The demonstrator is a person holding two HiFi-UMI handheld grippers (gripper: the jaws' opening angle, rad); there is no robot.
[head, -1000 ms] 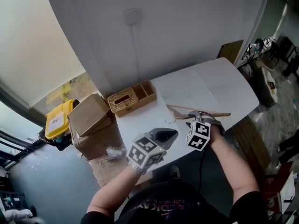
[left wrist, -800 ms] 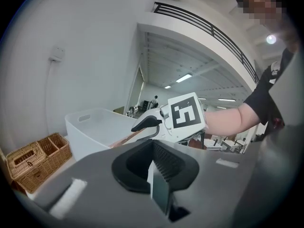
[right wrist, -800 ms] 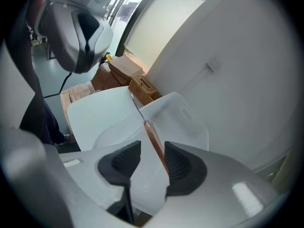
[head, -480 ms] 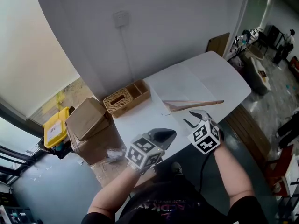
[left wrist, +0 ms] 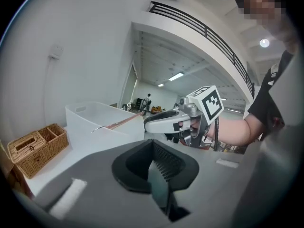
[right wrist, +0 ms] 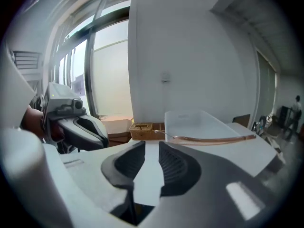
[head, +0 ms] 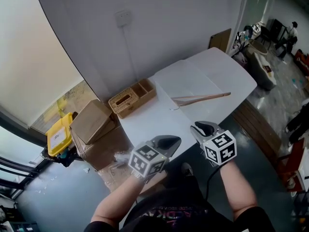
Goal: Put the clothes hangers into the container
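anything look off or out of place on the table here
The wooden clothes hanger lies across the rim of the white container rather than down inside it, its metal hook poking past the edge. Nothing else stands out.

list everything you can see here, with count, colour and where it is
wooden clothes hanger: one, light brown, lying across the container's rim
translucent plastic container: one, white, on the table
woven wicker basket: one, tan, at the table's wall-side end
table: one, white, against the wall
cardboard boxes: two, brown, on the floor beside the table
plastic bin: one, yellow, on the floor beyond the boxes
wall socket: one, white, above the basket
left hand-held gripper: grey, jaws together, empty
right hand-held gripper: grey, jaws apart, empty, just been closing
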